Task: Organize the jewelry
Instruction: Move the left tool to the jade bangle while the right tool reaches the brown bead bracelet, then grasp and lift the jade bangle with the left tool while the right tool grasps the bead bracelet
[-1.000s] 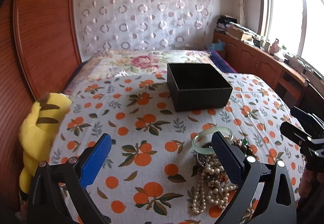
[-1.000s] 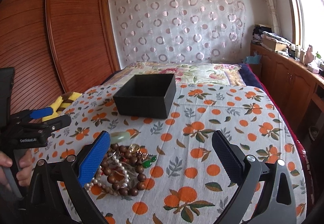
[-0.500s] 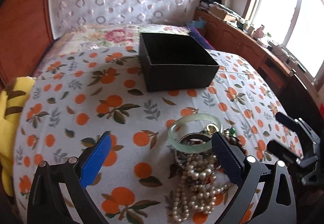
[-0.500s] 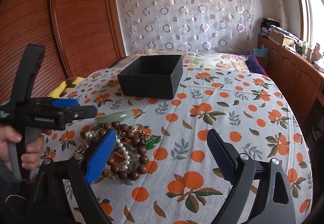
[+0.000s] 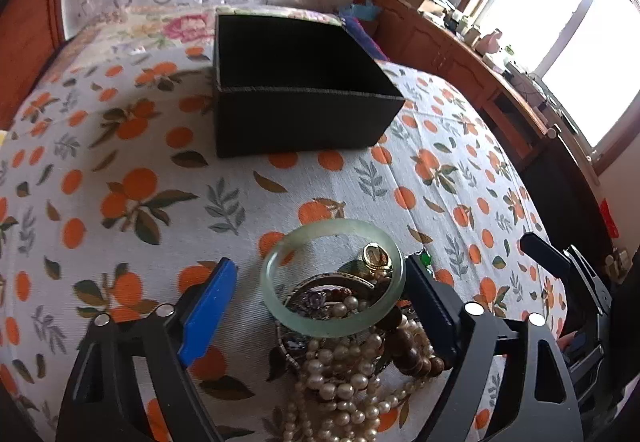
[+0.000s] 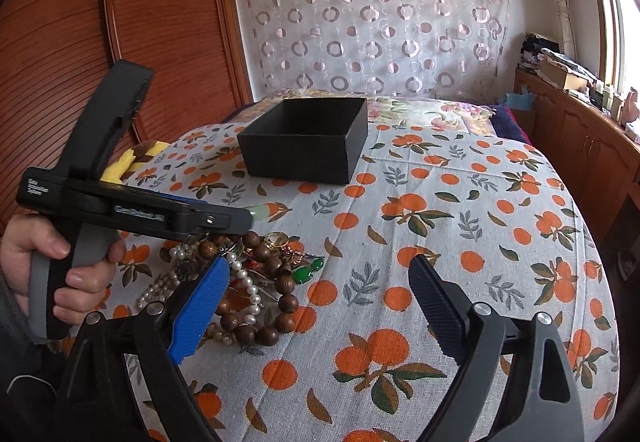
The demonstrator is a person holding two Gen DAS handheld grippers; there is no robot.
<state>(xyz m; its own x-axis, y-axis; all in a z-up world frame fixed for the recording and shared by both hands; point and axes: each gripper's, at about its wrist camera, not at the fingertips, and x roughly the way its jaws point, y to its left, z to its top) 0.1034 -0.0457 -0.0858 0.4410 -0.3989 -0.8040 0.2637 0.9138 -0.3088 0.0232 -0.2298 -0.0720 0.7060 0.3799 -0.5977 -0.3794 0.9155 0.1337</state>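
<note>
Your left claw [image 5: 316,302] is closing around the bangle [image 5: 332,278]; centre it, pinch gently. Right claw [image 6: 320,306] stays wide, empty.

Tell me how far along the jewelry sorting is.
Done: nothing visible; what shows of the inside of the black box looks empty. In hand: the left hand-held gripper is closing around the pale green bangle, pads not yet touching it. The right hand-held gripper is open, holding nothing. Left: the whole pile on the orange-print cloth, including the pearl strands and wooden beads.
</note>
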